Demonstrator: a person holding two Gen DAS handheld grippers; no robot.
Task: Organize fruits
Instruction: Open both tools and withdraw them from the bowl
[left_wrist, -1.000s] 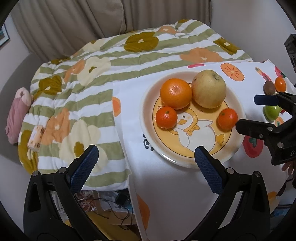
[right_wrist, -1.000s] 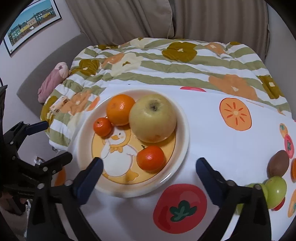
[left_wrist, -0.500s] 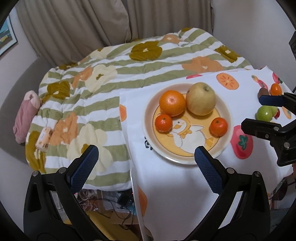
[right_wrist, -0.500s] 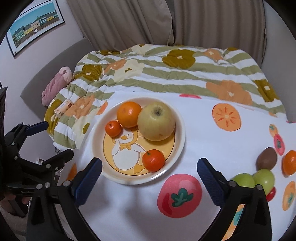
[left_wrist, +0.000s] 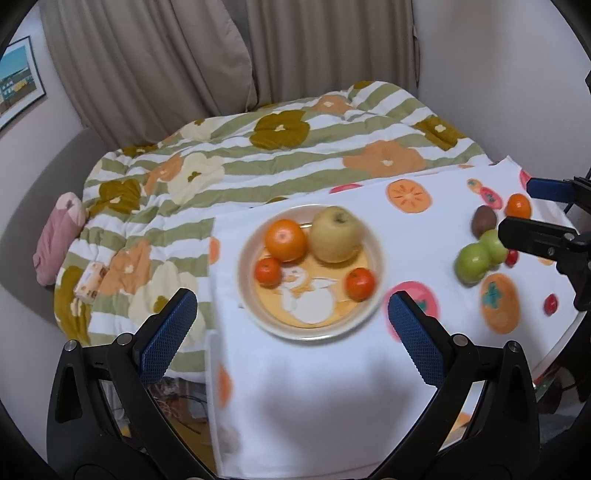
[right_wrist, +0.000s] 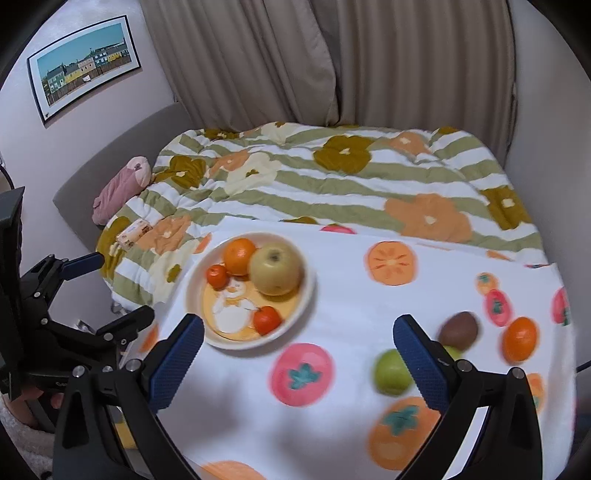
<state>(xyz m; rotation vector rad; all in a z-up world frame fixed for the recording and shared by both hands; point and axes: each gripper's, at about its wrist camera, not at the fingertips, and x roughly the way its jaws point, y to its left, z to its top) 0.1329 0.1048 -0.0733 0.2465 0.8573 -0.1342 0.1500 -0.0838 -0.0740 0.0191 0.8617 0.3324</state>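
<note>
A: We are holding the left gripper above the near edge of the table, its blue-padded fingers spread wide with nothing between them. What are we seeing past it?

B: We are looking at the plate with the duck print, sitting on the white fruit-print tablecloth. It is carrying a large orange touching a yellow-green apple, plus two small tangerines, one at the left and one at the right.

A: And the right gripper?

B: We are keeping it open too, jaws wide apart and empty, hovering over the cloth nearer the loose fruit. Its right finger is partly covering a green apple; a second green one behind that finger is mostly hidden.

A: What else is lying off the plate?

B: We are seeing a brown kiwi just beyond the green apples, and an orange tangerine beside it, toward the right edge of the table. All of these are resting on the cloth, well apart from the plate.

A: And behind the table?

B: We are facing a bed with a striped floral quilt, a pink plush at its left end, and beige curtains behind.
</note>
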